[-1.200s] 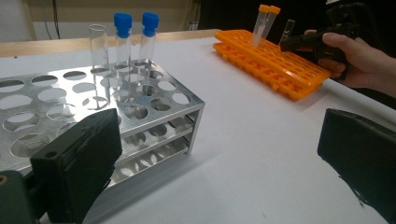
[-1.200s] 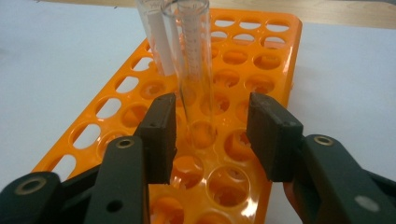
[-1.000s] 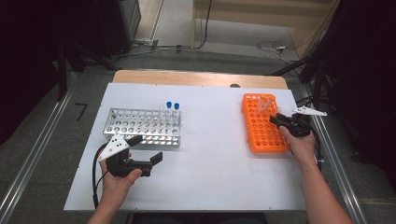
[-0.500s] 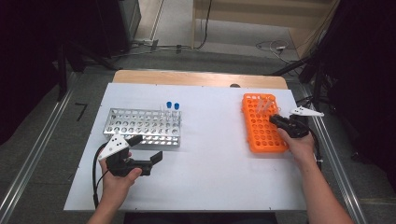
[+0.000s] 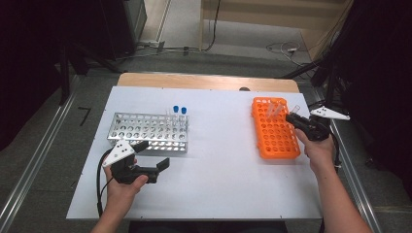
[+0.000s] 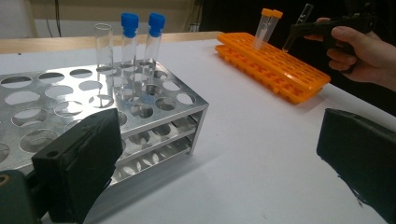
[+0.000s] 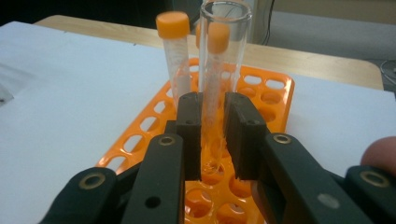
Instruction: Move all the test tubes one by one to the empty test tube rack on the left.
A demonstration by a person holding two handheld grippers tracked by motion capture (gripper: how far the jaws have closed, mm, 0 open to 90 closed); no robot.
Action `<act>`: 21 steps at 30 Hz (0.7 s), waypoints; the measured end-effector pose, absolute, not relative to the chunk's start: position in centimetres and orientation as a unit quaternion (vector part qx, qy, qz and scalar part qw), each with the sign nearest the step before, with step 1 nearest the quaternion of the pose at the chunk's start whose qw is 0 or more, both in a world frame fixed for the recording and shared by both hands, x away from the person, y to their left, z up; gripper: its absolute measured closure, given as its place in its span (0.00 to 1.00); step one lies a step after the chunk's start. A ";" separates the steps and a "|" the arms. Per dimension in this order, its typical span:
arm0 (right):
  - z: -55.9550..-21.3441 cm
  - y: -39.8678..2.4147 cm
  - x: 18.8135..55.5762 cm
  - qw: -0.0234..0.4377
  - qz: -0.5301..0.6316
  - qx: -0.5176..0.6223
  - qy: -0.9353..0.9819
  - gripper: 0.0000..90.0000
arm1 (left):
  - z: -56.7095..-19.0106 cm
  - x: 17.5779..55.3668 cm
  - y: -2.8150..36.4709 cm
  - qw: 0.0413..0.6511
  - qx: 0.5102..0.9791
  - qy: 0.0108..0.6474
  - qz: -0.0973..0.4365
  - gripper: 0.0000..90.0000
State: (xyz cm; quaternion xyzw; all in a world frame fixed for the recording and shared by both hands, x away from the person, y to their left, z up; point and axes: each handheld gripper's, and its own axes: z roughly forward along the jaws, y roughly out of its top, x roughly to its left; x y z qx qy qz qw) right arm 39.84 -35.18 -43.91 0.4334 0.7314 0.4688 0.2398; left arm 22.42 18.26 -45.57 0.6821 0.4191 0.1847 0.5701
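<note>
My right gripper is shut on a clear uncapped tube, held upright with its lower end just above the holes of the orange rack. Two orange-capped tubes stand in that rack right behind it. In the high view the right gripper is at the far right side of the orange rack. My left gripper is open and holds nothing, in front of the metal rack. That rack holds two blue-capped tubes and one clear uncapped tube.
The white table top lies bare between the two racks and in front of them. A wooden strip runs along its far edge. Metal rails flank the table on both sides.
The right gripper has risen slightly over the orange rack with the clear tube in its jaws. The left hand has stayed where it was.
</note>
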 end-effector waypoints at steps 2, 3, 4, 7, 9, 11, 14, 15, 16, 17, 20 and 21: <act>-43.5 -35.0 39.5 0.240 0.473 0.431 0.730 0.82 | -45.5 22.4 18.3 0.571 0.681 0.419 0.185 0.00; -43.3 -34.9 39.3 0.240 0.473 0.430 0.731 0.82 | -45.5 22.4 18.3 0.571 0.681 0.418 0.185 0.00; -43.2 -34.7 39.1 0.241 0.475 0.426 0.731 0.82 | -45.5 22.4 18.2 0.571 0.682 0.418 0.186 0.00; -42.7 -34.2 38.4 0.240 0.482 0.419 0.731 0.82 | -45.4 22.3 18.2 0.571 0.682 0.417 0.186 0.00; -42.4 -33.8 37.8 0.239 0.487 0.413 0.731 0.82 | -45.4 22.3 18.1 0.572 0.682 0.416 0.186 0.00; -42.2 -33.3 37.3 0.238 0.490 0.406 0.734 0.82 | -45.4 22.3 18.0 0.572 0.682 0.416 0.185 0.00; -42.1 -32.6 36.5 0.233 0.495 0.396 0.738 0.82 | -45.4 22.3 18.0 0.571 0.684 0.415 0.185 0.00; -42.1 -32.4 36.3 0.229 0.496 0.395 0.738 0.82 | -45.4 22.3 17.9 0.571 0.684 0.414 0.185 0.00; -42.1 -32.1 36.0 0.226 0.499 0.394 0.739 0.82 | -45.4 22.3 17.9 0.572 0.684 0.413 0.185 0.00; -42.1 -31.9 35.8 0.225 0.499 0.390 0.740 0.82 | -45.4 22.3 17.9 0.571 0.685 0.413 0.185 0.00; -42.1 -31.1 35.0 0.218 0.505 0.381 0.743 0.82 | -45.4 22.3 17.8 0.571 0.686 0.411 0.185 0.00; -42.1 -30.8 34.7 0.217 0.505 0.378 0.745 0.82 | -45.4 22.3 17.8 0.571 0.686 0.411 0.185 0.00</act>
